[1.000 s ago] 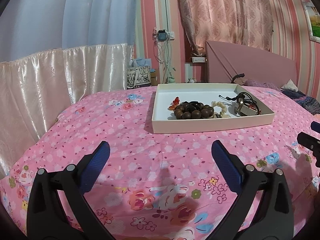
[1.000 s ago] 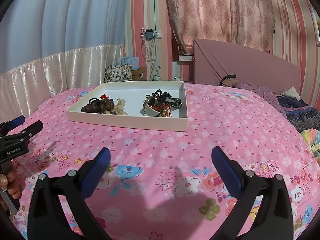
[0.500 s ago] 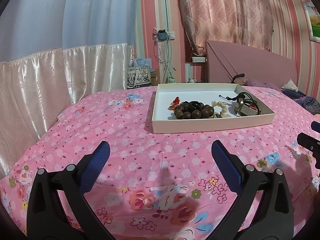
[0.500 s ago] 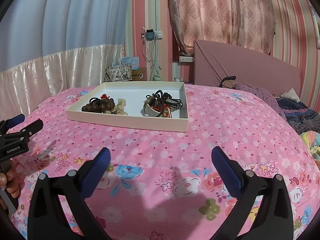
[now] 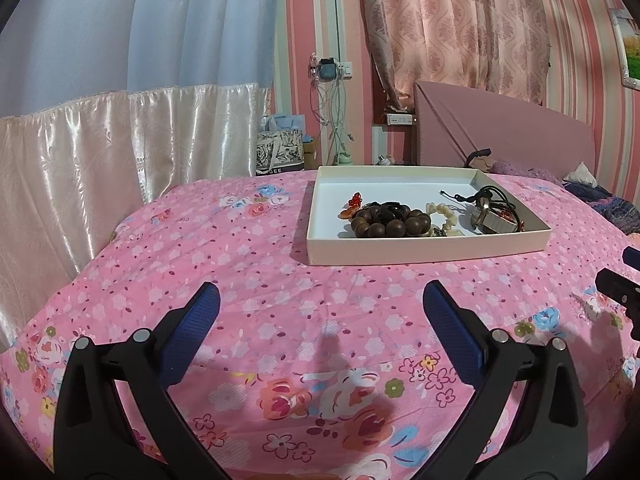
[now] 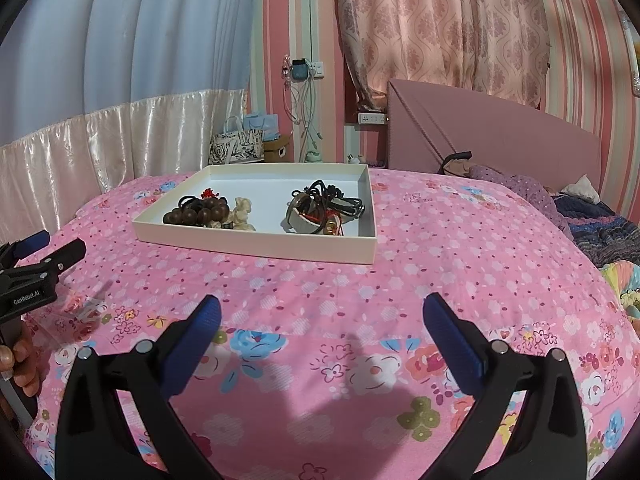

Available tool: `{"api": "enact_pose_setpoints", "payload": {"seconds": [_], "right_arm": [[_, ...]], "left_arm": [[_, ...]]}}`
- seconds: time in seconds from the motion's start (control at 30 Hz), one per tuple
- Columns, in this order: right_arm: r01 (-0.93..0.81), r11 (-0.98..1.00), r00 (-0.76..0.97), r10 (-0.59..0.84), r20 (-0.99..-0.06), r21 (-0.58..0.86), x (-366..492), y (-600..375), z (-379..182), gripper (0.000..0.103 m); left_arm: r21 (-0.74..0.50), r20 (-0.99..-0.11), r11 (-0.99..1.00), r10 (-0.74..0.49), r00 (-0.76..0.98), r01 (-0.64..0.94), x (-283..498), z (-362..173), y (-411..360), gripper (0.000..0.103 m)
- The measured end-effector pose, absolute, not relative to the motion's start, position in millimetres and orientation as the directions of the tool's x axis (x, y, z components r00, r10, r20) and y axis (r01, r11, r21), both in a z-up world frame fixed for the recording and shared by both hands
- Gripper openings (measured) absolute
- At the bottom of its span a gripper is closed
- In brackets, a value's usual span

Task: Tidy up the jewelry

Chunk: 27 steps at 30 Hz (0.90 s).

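A shallow cream tray lies on the pink floral bed. In it are a dark wooden bead bracelet, a red charm, a pale bead bracelet and a tangle of black cords with a metal piece. My left gripper is open and empty, well short of the tray. My right gripper is open and empty, also short of the tray. Each gripper shows at the edge of the other's view: the right one and the left one.
The pink flowered bedspread fills the foreground. A pink headboard stands behind the tray, with pillows and dark bedding to the right. Satin curtains hang at the left; bags stand on the floor beyond the bed.
Both views have shifted only slightly; the right gripper has edged a little closer to the tray. Both grippers stay open and empty.
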State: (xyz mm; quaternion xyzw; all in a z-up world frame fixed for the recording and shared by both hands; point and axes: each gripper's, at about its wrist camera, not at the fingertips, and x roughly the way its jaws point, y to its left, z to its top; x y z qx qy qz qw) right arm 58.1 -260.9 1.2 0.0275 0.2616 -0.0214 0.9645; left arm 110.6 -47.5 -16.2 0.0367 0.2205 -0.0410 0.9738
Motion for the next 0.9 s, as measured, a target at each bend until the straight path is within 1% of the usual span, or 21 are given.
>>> {"api": "enact_pose_setpoints", "payload": {"seconds": [0.9], "right_arm": [[0.056, 0.998, 0.862, -0.029, -0.507, 0.038, 58.1, -260.6, 1.0, 0.101]], "left_arm": [[0.053, -0.433, 0.994, -0.061, 0.900, 0.093, 109.9, -15.8, -47.6, 0.100]]}}
